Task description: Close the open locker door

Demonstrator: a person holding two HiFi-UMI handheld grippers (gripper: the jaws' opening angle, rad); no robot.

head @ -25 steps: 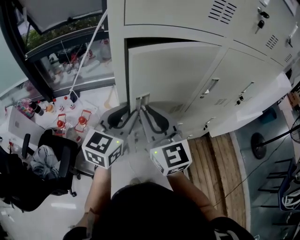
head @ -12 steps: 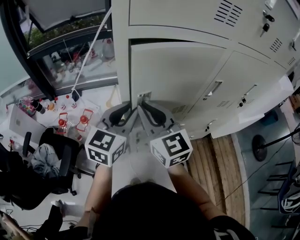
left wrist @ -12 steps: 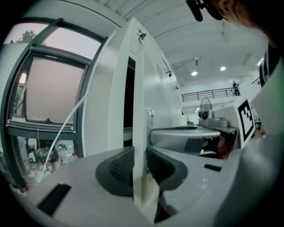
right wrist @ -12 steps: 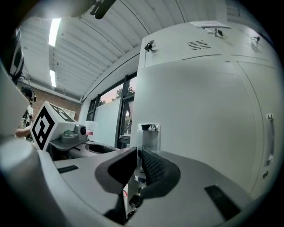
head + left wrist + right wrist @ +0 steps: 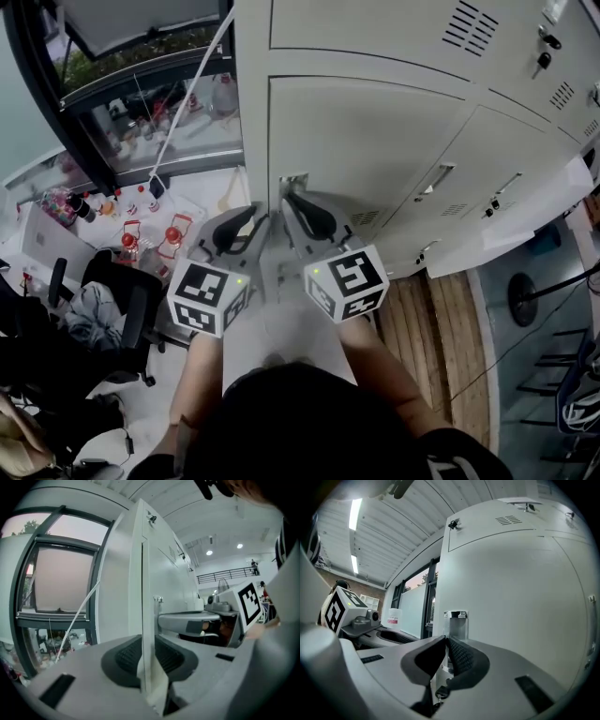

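Observation:
The grey locker door [image 5: 366, 141] lies almost flush with its frame. Its metal handle [image 5: 293, 181] sticks out at the door's left edge. My left gripper [image 5: 253, 225] sits just left of that edge and, in the left gripper view, the left gripper [image 5: 147, 660] straddles the thin door edge [image 5: 146, 597] with a little room at each pad. My right gripper [image 5: 289, 204] rests on the door's face below the handle. In the right gripper view the right gripper [image 5: 446, 641] is closing, tips almost together before the handle [image 5: 457, 623]. A small key [image 5: 439, 694] shows low in the gap.
More lockers [image 5: 497, 56] stand to the right, one lower door [image 5: 525, 216] hanging open. A window [image 5: 150, 84] is on the left, with bottles [image 5: 141, 234] and a black office chair [image 5: 103, 319] below it. A wooden floor [image 5: 422, 319] lies at the right.
The door has swung from ajar to nearly flush, and the dark gap above it is gone. Both grippers moved forward with it. The right jaws narrowed.

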